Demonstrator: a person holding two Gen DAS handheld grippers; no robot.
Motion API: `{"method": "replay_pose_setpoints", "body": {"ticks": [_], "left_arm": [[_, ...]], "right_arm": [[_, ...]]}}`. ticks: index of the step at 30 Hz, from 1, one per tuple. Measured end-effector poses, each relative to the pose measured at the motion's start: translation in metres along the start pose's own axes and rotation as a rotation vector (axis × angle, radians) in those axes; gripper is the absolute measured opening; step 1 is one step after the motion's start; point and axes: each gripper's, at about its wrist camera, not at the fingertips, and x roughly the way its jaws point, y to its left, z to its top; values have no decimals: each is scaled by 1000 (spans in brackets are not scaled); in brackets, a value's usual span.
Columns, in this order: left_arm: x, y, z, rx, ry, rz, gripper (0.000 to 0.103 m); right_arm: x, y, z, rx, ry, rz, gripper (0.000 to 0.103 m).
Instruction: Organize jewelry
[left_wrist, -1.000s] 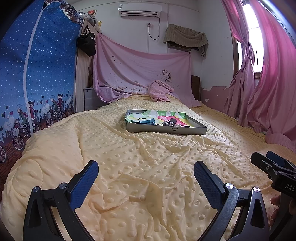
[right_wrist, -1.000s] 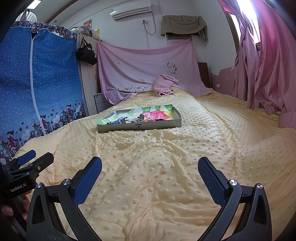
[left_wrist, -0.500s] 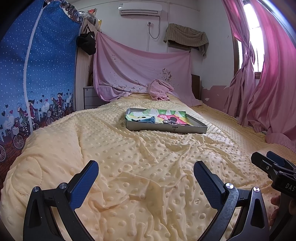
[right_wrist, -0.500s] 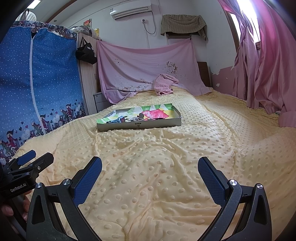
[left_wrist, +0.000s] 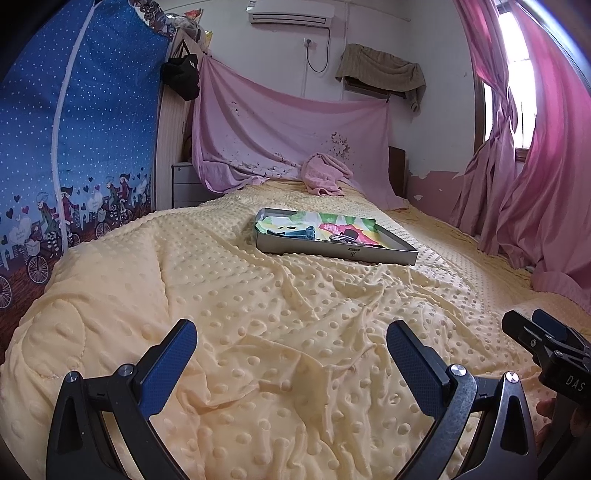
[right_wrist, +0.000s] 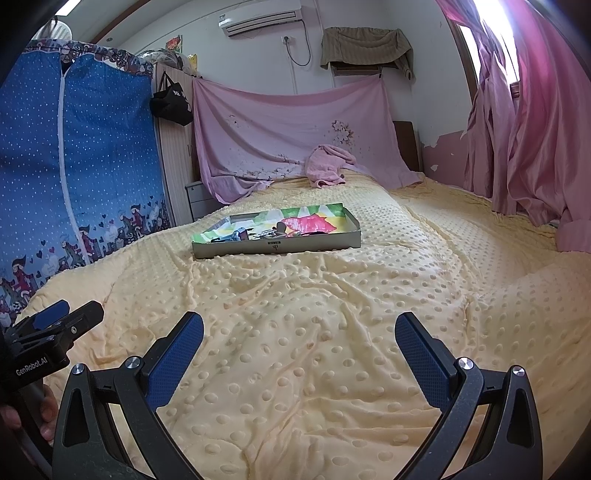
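Left tool (left_wrist: 291, 343) spread wide, holding nothing, low over yellow blanket (left_wrist: 258, 314). Right tool (right_wrist: 299, 336) likewise spread and empty. Tray (left_wrist: 340, 254) with jewelry (left_wrist: 341, 236) sits mid-frame on the bed, well apart from both.

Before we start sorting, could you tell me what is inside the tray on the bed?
The tray holds a colourful liner with small dark and metallic pieces heaped mid-tray. They are too small to identify, and the near wall hides the floor behind it.
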Motion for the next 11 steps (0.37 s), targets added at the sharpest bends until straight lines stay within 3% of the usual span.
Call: {"method": "replay_pose_setpoints", "body": {"ticks": [11], "left_arm": [[1,-1,-1,5,0,3,103]], "right_arm": [[2,-1,-3,-4,6,1,102]]}}
